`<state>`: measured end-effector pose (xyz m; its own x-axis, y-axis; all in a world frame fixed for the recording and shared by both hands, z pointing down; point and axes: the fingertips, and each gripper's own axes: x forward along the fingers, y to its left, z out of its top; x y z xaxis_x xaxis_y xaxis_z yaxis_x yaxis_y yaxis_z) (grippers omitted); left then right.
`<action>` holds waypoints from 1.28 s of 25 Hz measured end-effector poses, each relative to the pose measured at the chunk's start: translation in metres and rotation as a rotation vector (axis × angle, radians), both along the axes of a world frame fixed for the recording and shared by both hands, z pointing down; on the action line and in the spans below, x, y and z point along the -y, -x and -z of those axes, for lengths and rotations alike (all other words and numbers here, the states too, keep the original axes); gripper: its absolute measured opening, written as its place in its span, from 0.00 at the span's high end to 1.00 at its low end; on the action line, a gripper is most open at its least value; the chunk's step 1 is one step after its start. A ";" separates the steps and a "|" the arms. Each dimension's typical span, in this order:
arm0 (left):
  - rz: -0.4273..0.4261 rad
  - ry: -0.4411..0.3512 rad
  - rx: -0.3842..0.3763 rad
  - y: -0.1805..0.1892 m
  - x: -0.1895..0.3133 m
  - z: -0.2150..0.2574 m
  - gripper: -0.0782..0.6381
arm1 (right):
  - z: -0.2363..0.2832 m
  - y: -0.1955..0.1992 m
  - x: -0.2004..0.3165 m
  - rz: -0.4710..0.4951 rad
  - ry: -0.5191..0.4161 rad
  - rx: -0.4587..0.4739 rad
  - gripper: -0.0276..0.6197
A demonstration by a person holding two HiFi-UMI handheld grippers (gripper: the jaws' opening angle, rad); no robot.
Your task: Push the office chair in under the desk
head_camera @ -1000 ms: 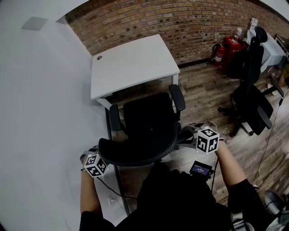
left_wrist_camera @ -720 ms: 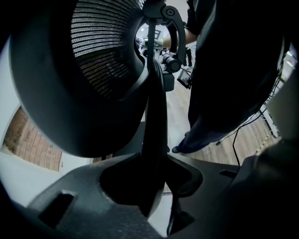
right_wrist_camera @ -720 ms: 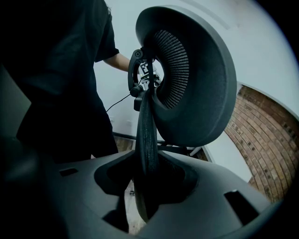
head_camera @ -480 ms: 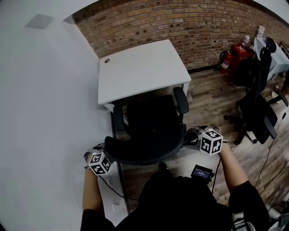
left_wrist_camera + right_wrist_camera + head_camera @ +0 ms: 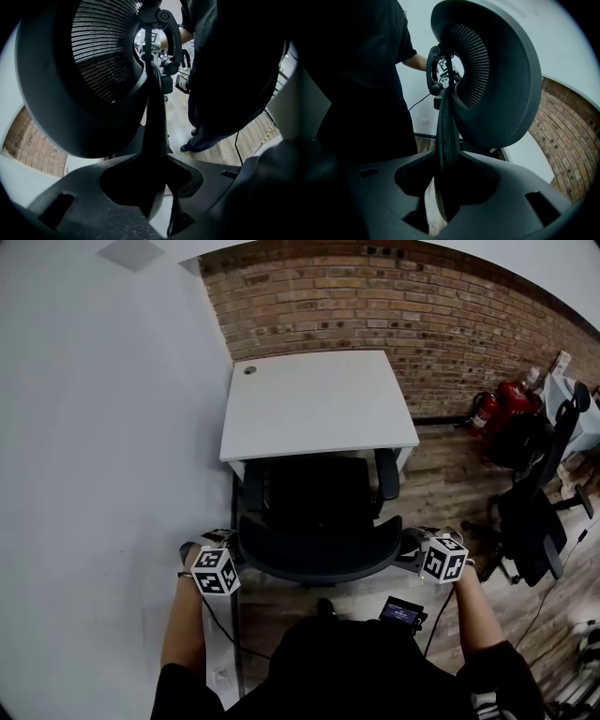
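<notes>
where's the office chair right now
In the head view the office chair is at centre, its seat front at the near edge of the white desk, which stands against the brick wall.

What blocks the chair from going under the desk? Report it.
Nothing visible stands between the chair and the desk; the seat front is already at the desk edge. The space beneath the desktop is hidden.

Your right gripper (image 5: 445, 187) has a thin edge of the chair (image 5: 443, 131) between its jaws. Both sides look pressed on it, though it's dark down there. The chair's mesh panel (image 5: 501, 79) curves above right. Your black shirt (image 5: 356, 84) fills the left, and a brick wall (image 5: 562, 140) shows lower right.
</notes>
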<state>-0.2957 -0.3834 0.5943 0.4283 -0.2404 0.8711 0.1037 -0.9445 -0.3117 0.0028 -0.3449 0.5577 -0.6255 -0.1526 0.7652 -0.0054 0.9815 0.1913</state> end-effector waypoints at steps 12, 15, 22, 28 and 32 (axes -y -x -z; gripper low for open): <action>-0.018 -0.013 -0.010 0.013 0.038 -0.002 0.70 | -0.003 0.013 0.038 -0.012 -0.011 -0.004 0.73; -0.030 -0.008 -0.007 0.012 0.048 0.000 0.70 | -0.001 0.014 0.047 -0.017 -0.009 -0.005 0.73; -0.021 -0.007 -0.017 0.008 0.068 -0.001 0.70 | -0.002 0.010 0.070 -0.009 -0.018 -0.003 0.73; -0.019 -0.004 -0.016 0.006 0.096 -0.003 0.71 | -0.004 0.008 0.100 -0.008 -0.027 -0.010 0.73; -0.004 -0.009 -0.011 0.000 0.121 -0.002 0.71 | -0.002 0.002 0.129 -0.011 -0.039 -0.004 0.72</action>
